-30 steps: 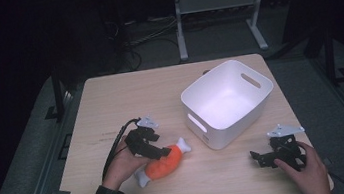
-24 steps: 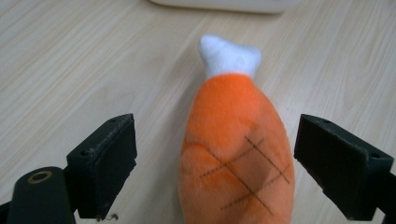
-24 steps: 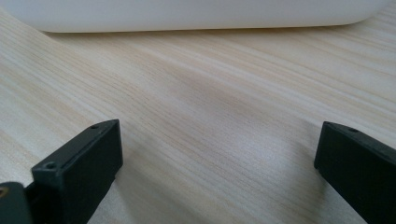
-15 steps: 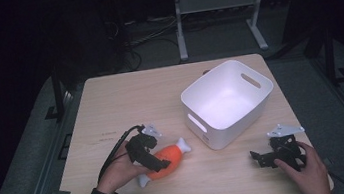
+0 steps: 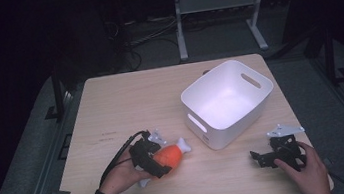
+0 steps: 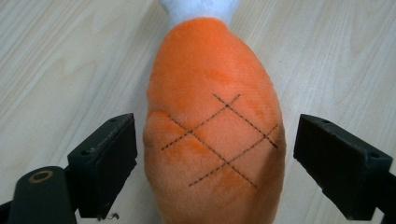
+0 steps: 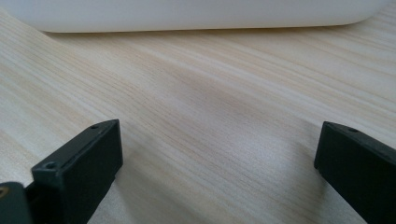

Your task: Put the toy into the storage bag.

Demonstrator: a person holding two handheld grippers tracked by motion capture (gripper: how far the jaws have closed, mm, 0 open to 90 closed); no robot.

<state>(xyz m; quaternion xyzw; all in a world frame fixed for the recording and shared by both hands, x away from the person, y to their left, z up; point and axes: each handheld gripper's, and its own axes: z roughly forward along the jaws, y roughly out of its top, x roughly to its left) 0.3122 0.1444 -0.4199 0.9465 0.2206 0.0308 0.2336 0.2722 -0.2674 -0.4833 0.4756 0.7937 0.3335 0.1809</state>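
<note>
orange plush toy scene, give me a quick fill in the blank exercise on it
1. The orange plush toy lies between the jaws of the ____ claw.
2. The white tub on the table holds ____.
3. The stitched lines on the toy form a ____ pattern.
4. The right claw has its jaws ____, with bare wood between them.

Missing words: left; nothing; crisscross; open
</note>
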